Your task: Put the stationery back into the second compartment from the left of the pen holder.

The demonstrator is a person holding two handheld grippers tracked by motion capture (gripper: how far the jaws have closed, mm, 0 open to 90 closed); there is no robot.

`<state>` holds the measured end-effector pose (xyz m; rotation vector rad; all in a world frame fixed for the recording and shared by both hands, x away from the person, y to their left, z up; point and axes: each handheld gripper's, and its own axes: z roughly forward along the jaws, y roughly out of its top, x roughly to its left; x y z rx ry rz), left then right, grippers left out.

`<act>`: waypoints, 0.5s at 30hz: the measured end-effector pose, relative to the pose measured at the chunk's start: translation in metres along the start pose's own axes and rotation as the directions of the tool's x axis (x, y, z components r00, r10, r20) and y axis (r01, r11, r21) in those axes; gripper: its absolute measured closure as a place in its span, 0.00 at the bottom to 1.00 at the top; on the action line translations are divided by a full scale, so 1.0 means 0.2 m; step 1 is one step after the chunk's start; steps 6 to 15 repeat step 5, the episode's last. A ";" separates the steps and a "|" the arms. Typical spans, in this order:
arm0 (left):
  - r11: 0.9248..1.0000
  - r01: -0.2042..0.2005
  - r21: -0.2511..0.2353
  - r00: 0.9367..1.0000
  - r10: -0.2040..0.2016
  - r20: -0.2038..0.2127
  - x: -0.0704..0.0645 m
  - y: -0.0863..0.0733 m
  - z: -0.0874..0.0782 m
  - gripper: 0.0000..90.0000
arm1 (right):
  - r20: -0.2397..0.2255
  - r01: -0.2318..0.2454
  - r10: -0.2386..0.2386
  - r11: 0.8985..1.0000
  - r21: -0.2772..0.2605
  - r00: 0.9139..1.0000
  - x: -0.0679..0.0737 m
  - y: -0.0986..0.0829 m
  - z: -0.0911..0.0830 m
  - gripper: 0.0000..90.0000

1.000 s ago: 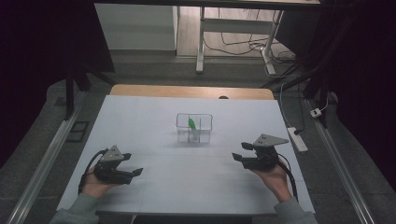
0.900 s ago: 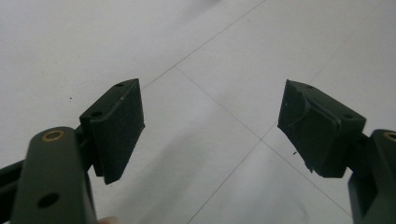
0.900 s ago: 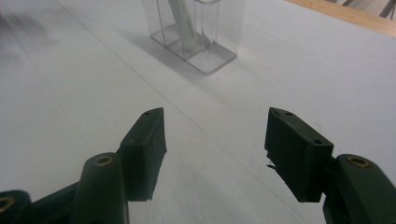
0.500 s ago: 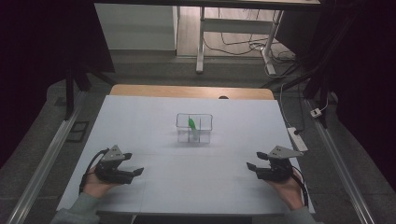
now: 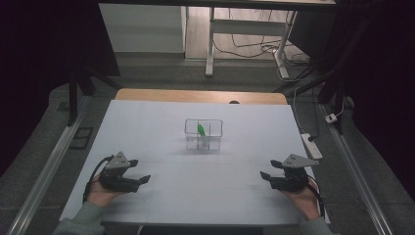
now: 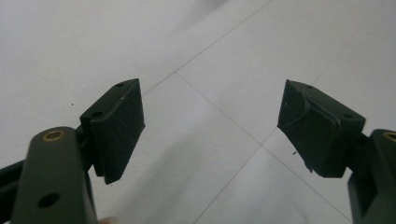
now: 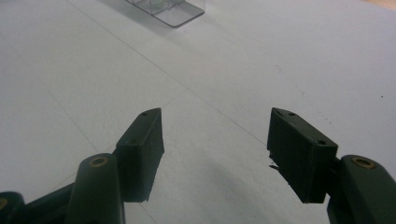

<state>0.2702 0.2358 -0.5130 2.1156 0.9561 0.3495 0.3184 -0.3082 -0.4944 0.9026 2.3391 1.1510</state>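
The clear box (image 5: 203, 133) with a green piece (image 5: 200, 129) standing inside sits ahead of both tongs, between them, well apart from each; from the right tongs (image 5: 265, 175) it lies forward and to the left, from the left tongs (image 5: 145, 179) forward and to the right; neither seems clearly nearer; the green piece stands about upright; both tongs are wide open, hold nothing, and hover low over the bare counter (image 5: 147, 122).
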 end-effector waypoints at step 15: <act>1.000 0.000 -0.001 1.000 0.000 0.001 0.00 0.00 0.00 0.25 | -0.010 -0.001 0.001 1.000 -0.005 1.000 0.00 0.00 0.00 0.39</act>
